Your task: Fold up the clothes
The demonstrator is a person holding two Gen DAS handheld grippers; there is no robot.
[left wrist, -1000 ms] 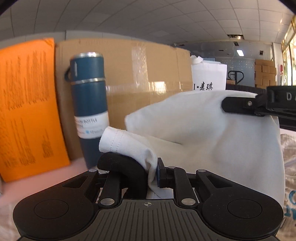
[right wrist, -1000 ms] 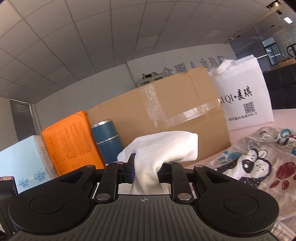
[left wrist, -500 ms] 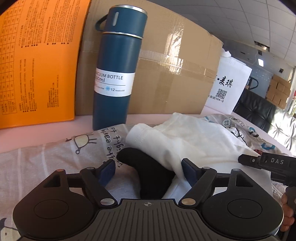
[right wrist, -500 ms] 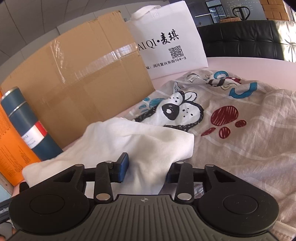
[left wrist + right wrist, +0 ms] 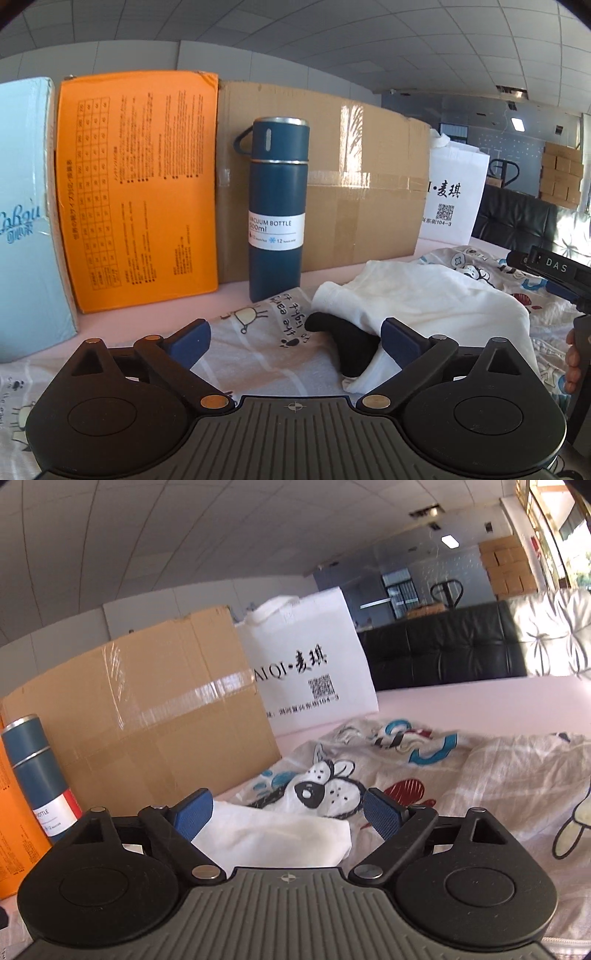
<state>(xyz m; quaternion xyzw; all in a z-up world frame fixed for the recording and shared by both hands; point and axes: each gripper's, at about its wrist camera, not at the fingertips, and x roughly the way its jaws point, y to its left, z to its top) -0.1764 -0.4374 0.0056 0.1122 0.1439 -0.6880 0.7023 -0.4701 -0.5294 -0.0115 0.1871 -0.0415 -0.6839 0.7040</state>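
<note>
1. Left gripper (image 5: 293, 341) just opened, jaws wide, nothing pinched.
2. Right gripper (image 5: 286, 814) likewise, just released.
3. White shirt (image 5: 436, 295) dropped on printed sheet (image 5: 255, 354), right of bottle (image 5: 277, 210), fold laid down.

Premises read as a warehouse or stockroom office: grid ceiling panels (image 5: 184, 554), stacked cartons (image 5: 506, 566), a pallet truck (image 5: 448, 590), a black sofa (image 5: 443, 646), taped cardboard box (image 5: 351, 192) on a counter (image 5: 480, 705).

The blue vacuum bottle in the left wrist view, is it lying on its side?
No, the blue vacuum bottle stands upright on the table, cap on top, in front of the cardboard box.
</note>
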